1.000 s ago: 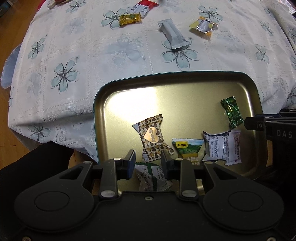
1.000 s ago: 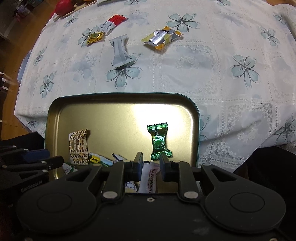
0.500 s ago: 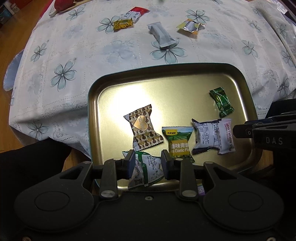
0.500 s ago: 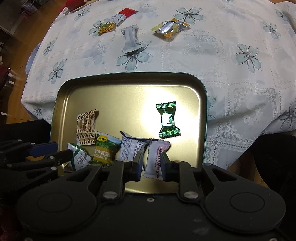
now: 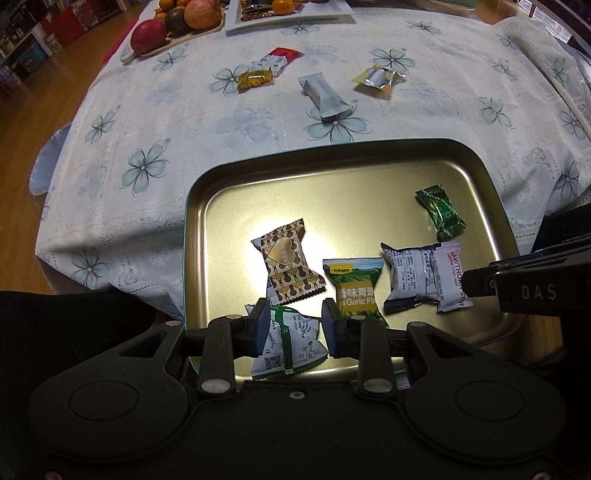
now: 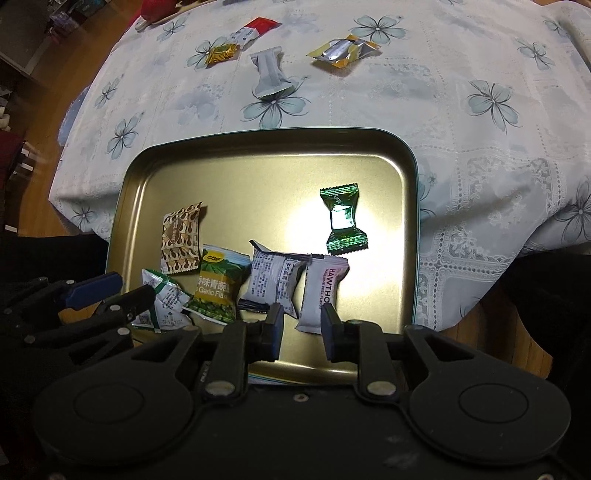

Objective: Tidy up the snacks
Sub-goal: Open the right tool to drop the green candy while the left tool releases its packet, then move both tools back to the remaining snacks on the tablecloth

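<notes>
Counter (image 5: 184, 122) under white cloth with grey-blue flower print, wooden floor (image 5: 37, 110) off to the left, fruit (image 5: 177, 22) and a white plate (image 5: 288, 14) at the far edge. Gold metal tray (image 5: 332, 147) at the near edge of the cloth; can't tell whether it sits fully on the counter. Left gripper (image 5: 295, 326) over the tray's near-left corner, pointing steeply down, clamped on white-and-green packet (image 5: 291, 339): packet fills the gap pad to pad, tilted, low end overlapping the tray rim. Right gripper (image 6: 301, 332) over the tray's near-right part, nearly closed with a slim gap, gripping nothing; bottom edge of Hawthorn packet (image 6: 323, 291) shows just past the fingertips, packet itself flat in the tray. Also flat in the tray: brown heart-print candy (image 5: 286, 266) just beyond the left gripper, green garlic packet (image 5: 354, 291) beside it, white-and-blue packet (image 5: 410, 280) touching the Hawthorn packet, dark green candy (image 5: 439, 212) alone toward the far-right corner. Loose on the cloth beyond the tray, well apart from both grippers: gold candy (image 5: 255, 79) touching red-and-white packet (image 5: 280, 61), grey bar (image 5: 323, 94), silver-and-yellow wrapper (image 5: 378, 77).
</notes>
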The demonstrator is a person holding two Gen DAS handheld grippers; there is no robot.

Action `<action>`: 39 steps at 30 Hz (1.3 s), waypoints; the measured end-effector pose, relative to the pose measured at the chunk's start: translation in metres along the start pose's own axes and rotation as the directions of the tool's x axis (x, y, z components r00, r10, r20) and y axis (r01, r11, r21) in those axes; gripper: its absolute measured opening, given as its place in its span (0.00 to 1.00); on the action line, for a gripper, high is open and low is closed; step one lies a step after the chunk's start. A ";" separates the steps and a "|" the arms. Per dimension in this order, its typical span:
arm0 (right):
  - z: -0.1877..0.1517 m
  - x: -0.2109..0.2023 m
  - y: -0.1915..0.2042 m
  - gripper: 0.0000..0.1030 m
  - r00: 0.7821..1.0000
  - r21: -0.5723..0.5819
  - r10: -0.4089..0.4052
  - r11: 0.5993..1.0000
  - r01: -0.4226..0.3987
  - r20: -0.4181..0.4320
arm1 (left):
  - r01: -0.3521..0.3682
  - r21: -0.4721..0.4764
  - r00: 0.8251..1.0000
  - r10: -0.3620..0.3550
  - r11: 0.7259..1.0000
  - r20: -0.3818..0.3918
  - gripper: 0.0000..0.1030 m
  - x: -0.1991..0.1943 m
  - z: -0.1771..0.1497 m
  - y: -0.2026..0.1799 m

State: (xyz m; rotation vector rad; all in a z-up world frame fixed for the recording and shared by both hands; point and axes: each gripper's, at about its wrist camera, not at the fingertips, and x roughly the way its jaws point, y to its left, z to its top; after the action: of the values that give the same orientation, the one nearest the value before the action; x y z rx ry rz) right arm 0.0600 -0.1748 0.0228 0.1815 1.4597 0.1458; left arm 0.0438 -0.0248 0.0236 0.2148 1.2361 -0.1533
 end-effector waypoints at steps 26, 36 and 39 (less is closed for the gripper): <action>-0.025 0.012 -0.009 0.27 1.000 0.036 0.002 0.999 -0.001 -0.026 | 0.137 -0.057 0.977 -0.144 0.989 -0.157 0.42 0.019 -0.006 0.006; 0.027 0.014 -0.015 0.27 0.997 0.045 0.043 0.998 -0.040 -0.067 | 0.197 -0.086 0.952 -0.212 0.977 -0.222 0.42 0.036 0.046 0.029; 0.055 0.012 -0.017 0.28 0.998 0.068 0.057 0.996 -0.055 -0.029 | 0.188 -0.097 0.958 -0.205 0.977 -0.199 0.42 0.040 0.071 0.038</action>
State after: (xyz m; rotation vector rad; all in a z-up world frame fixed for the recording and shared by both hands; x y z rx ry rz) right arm 0.1153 -0.1911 0.0134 0.2760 1.4917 0.1451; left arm 0.1302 -0.0050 0.0113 0.0399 1.4693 -0.2597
